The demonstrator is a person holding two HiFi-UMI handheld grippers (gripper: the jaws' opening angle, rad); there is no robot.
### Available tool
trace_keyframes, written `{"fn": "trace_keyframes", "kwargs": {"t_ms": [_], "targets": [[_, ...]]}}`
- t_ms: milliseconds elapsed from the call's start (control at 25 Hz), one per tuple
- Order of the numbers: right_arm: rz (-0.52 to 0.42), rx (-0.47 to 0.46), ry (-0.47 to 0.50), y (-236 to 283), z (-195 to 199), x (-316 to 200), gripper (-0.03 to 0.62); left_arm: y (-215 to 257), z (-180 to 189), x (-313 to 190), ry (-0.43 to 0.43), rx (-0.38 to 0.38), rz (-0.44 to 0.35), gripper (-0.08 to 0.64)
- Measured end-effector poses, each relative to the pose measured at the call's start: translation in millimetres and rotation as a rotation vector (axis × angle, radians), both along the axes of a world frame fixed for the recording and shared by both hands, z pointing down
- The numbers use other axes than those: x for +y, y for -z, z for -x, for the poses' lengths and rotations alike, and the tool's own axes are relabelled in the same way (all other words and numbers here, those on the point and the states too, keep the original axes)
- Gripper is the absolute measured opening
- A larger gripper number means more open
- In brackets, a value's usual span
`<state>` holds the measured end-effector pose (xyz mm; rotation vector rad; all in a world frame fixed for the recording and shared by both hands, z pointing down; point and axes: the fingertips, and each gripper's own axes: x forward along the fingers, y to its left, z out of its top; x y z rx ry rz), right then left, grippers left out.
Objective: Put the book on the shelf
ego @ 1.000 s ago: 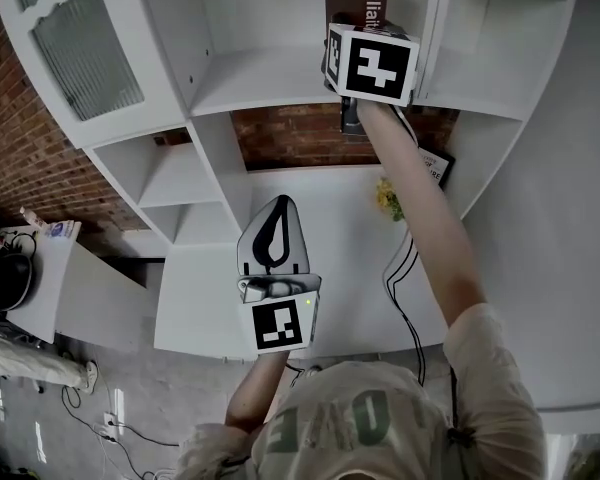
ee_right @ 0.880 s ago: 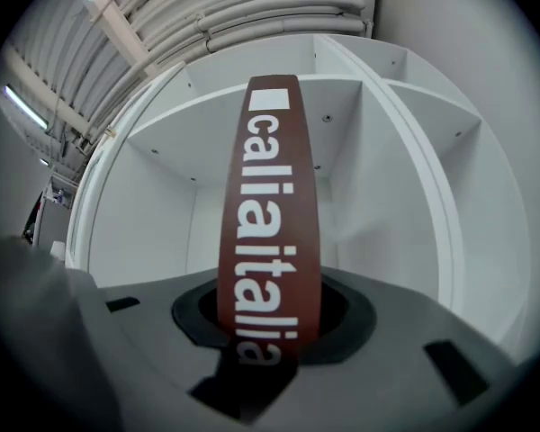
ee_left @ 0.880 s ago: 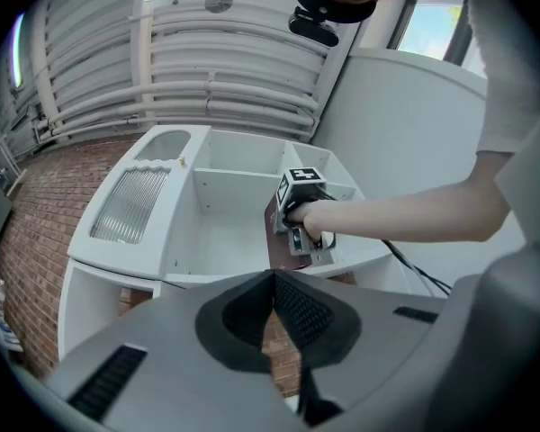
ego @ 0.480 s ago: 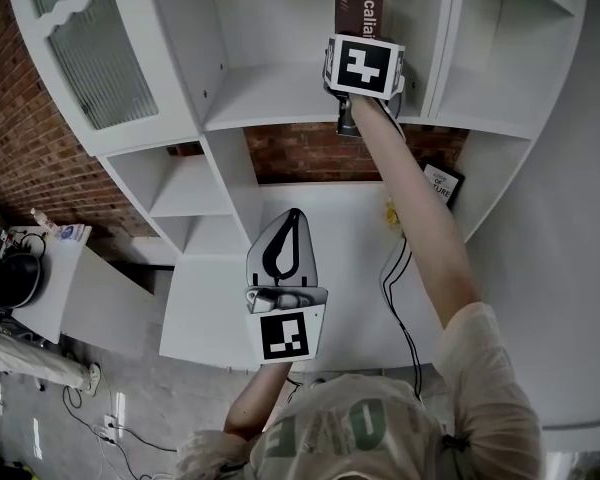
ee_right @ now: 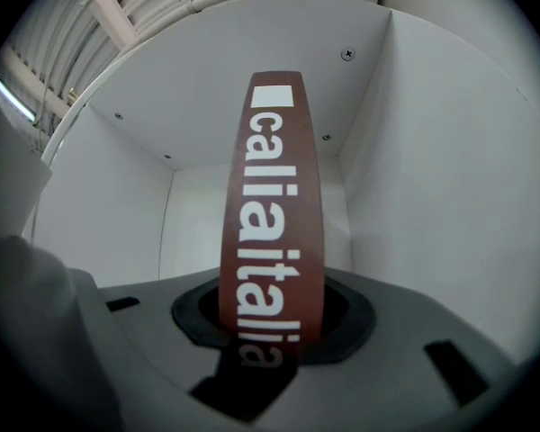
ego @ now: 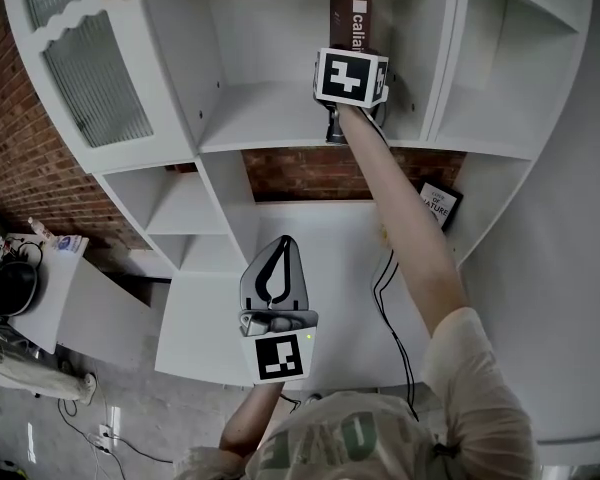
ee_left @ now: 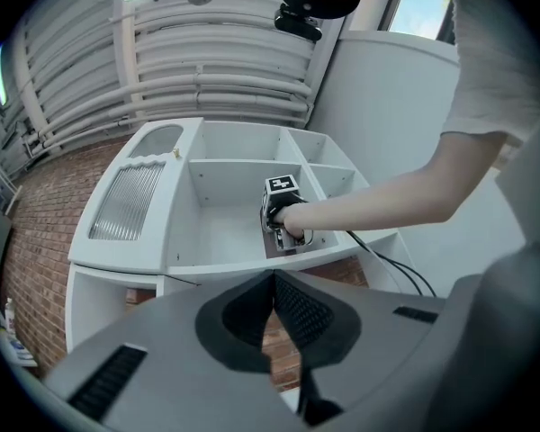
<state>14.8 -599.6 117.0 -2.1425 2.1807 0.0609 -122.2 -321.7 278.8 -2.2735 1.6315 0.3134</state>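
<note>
Right gripper (ego: pixel 348 72) has carried the book (ego: pixel 352 18) deeper into the upper-middle compartment of the shelf (ego: pixel 265 108) since the earlier frame. My jaws are clamped on its lower spine, with the book upright near the compartment's right wall. Left gripper (ego: pixel 277 260), lower centre of frame, has its jaws together and empty. Cannot tell whether the book's bottom edge rests on the board. Risk: if I release early, with nothing for it to lean on, it probably topples or slides off the front lip.

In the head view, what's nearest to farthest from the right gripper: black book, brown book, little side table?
1. Brown book: held in the right gripper.
2. Black book: lower down, right side.
3. Side table: far lower left.
</note>
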Motion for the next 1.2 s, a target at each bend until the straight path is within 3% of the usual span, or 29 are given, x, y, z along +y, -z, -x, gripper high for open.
{"fn": "trace_keyframes", "kwargs": {"t_ms": [760, 1080, 1200], "targets": [[-0.007, 0.009, -0.038, -2, 2, -33, 0.152, -4, 11, -13, 0.042, -0.004, 0.002, 0.014], [0.034, -0.009, 0.019, -12, 9, -38, 0.155, -1, 13, -12, 0.042, -0.008, -0.008, 0.014], [0.039, -0.017, 0.043, -13, 11, -39, 0.234, 0, 15, -11, 0.043, -0.012, -0.008, 0.014]]}}
